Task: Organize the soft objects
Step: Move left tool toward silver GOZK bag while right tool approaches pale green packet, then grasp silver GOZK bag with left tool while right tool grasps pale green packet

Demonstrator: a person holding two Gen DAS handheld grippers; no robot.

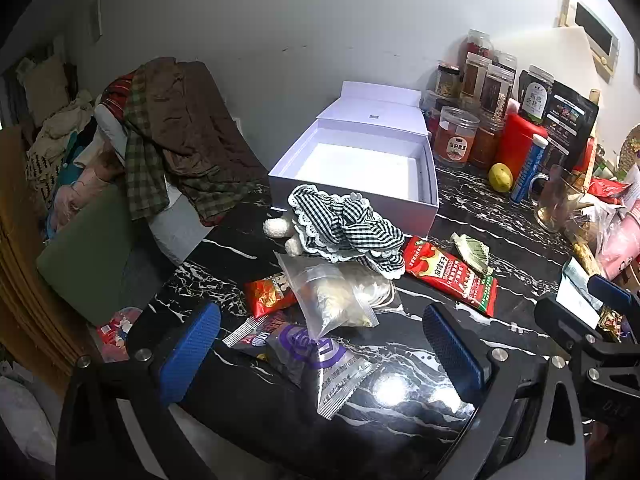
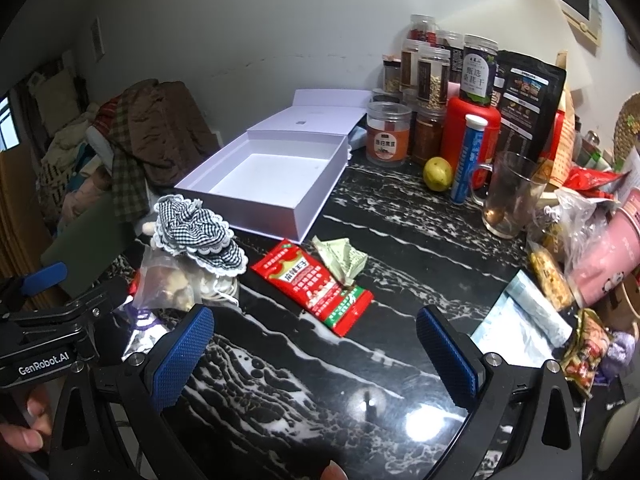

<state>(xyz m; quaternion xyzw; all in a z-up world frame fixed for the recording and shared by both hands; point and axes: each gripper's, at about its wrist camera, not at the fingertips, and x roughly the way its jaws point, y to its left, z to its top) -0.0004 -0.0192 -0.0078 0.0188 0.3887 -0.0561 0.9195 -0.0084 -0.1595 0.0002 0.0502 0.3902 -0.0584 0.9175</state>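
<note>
Each black-framed gripper [image 1: 320, 346] [image 2: 316, 344] has blue dimpled pads [image 2: 182, 360], silver screws and white "GenRobot.AI" lettering.

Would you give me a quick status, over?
Left gripper and right gripper open, empty. Gingham cloth beside empty white box. Snack packets nearby.

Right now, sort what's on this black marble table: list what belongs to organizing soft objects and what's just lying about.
For the job:
- black-and-white gingham cloth with lace trim
- open white cardboard box, empty
- soft snack packets: red sachet, clear zip bag

Lying about:
- lidded clear plastic jars
- yellow-green round fruit
- glass mug
- blue tube
</note>
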